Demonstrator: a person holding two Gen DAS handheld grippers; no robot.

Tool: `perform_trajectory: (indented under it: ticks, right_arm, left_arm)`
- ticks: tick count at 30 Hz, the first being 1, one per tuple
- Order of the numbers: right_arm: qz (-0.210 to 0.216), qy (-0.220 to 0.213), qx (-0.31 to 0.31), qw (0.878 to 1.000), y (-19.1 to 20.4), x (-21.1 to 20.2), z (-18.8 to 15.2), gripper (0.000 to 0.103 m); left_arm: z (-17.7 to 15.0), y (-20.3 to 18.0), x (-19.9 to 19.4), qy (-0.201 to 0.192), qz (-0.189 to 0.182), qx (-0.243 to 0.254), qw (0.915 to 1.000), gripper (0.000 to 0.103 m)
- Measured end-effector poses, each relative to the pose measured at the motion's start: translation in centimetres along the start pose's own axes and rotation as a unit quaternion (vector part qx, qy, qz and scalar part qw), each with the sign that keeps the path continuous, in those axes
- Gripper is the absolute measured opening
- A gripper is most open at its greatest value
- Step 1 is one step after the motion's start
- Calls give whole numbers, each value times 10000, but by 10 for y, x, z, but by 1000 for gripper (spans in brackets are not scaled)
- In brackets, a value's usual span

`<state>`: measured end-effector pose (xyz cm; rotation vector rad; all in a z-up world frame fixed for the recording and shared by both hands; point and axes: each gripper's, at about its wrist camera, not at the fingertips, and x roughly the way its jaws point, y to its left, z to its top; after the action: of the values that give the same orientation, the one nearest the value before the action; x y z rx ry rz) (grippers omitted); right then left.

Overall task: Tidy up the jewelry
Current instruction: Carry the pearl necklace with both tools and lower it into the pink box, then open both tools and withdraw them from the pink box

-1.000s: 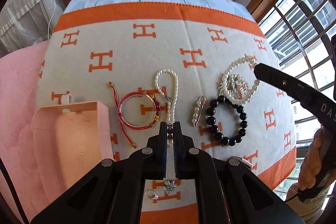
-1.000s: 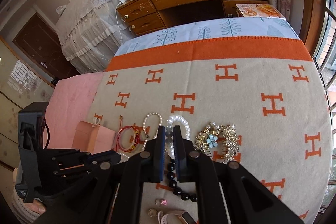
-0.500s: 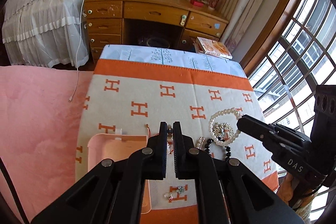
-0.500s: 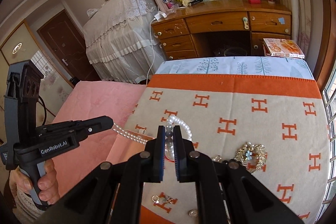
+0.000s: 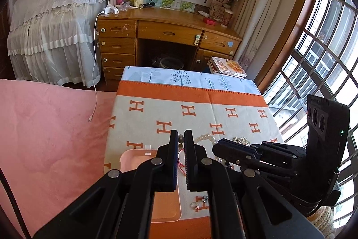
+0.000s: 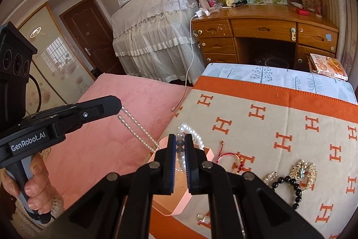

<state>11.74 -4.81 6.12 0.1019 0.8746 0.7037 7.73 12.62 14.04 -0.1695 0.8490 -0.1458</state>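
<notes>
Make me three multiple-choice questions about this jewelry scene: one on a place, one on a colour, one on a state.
1. Where does the pink box sit?
A. on a chair
B. on the H-patterned blanket
C. on a windowsill

2. What colour is the bead bracelet beside the gold brooch?
A. green
B. black
C. blue

3. How is the left tool?
A. open and empty
B. lying on the blanket
C. shut on a pearl strand

Answers:
1. B, the box rests on the blanket near its left edge.
2. B, its beads are glossy black.
3. C, the strand hangs from its closed tips.
</notes>
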Motion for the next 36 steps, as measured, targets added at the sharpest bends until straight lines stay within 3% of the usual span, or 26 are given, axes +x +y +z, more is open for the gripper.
perform_trajectory:
  ticks: [6, 16, 20, 22, 24, 27, 31, 36]
  right_arm:
    - [2, 293, -15, 9996, 10, 28, -10, 7]
    - [-158, 646, -21, 9978, 15, 71, -29, 8]
    - [-254, 708, -24, 9972, 19, 87, -36, 8]
    - [-401, 725, -105, 9965, 23, 94, -40, 8]
    - [-442, 797, -151, 9957, 25, 102, -43, 8]
    - [-401, 919, -156, 9948, 27, 111, -45, 8]
    - [-416, 960, -70, 9945, 25, 117, -48, 8]
    - [-429, 866, 265, 9950, 10, 110, -56, 16]
  left_arm:
    - [-31, 17, 45, 362, 98, 40, 9993, 3]
    - [-105, 44, 116, 394, 945, 101, 9947, 8]
    - [-124, 56, 123, 310, 1026, -124, 9942, 28]
    - [-130, 59, 119, 192, 1101, -212, 9935, 58]
    - [-135, 62, 111, 36, 1136, -313, 9930, 77]
    - [-137, 58, 98, -141, 1263, -166, 9918, 79]
    - [-138, 50, 84, -355, 1305, -15, 9908, 102]
    - [-140, 35, 77, -457, 1279, 217, 9905, 102]
